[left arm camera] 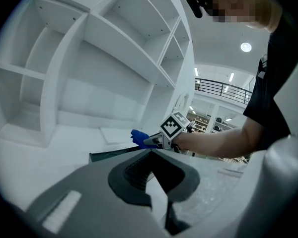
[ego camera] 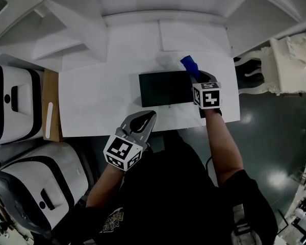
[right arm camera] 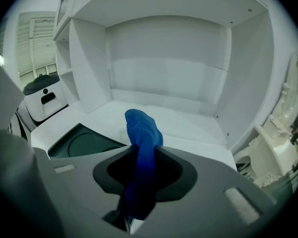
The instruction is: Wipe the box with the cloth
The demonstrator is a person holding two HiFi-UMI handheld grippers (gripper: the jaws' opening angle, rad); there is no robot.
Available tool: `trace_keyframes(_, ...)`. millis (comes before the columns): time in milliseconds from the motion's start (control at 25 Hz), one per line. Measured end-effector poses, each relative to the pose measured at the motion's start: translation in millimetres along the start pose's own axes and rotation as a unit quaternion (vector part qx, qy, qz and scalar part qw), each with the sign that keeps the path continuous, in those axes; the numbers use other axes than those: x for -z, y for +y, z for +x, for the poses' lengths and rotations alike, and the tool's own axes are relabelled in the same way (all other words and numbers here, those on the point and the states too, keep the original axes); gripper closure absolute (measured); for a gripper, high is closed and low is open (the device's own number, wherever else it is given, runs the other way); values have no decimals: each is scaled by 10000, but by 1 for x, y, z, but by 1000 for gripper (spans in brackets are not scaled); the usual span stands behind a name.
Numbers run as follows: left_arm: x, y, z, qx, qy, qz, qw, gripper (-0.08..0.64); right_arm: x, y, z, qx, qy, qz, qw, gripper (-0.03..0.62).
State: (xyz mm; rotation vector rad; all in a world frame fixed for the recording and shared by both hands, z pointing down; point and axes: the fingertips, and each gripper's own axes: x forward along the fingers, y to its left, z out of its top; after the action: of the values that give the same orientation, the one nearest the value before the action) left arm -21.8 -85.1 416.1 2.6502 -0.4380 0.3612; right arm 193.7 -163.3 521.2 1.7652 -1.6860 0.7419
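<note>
Cloth (right arm camera: 141,133) sits pinched in my right tongs (ego camera: 196,76), box (ego camera: 166,88) just left of them; my left tongs (ego camera: 144,119) are closed, empty.

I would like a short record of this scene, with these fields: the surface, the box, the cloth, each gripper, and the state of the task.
surface: white desk
box: dark flat box, lying on the desk
cloth: blue cloth, bunched, at the box's far right corner; whether it touches the box cannot be told
right gripper: shut on the cloth
left gripper: jaws together, nothing between them, over the desk's near edge, apart from the box
task state: cloth held at the box, no clear wiping contact visible
</note>
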Motion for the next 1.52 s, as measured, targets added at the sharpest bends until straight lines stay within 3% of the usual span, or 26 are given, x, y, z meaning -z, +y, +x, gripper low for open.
trace_keyframes(720,9,16,-8,-348,-37,-238,9991,560,10,27,28,110,432,-837,9955,474)
trace_keyframes(1520,10,31,-48,-728,-262,-357,9964,560,-15,112,43,-553,620,-1500,9852,472)
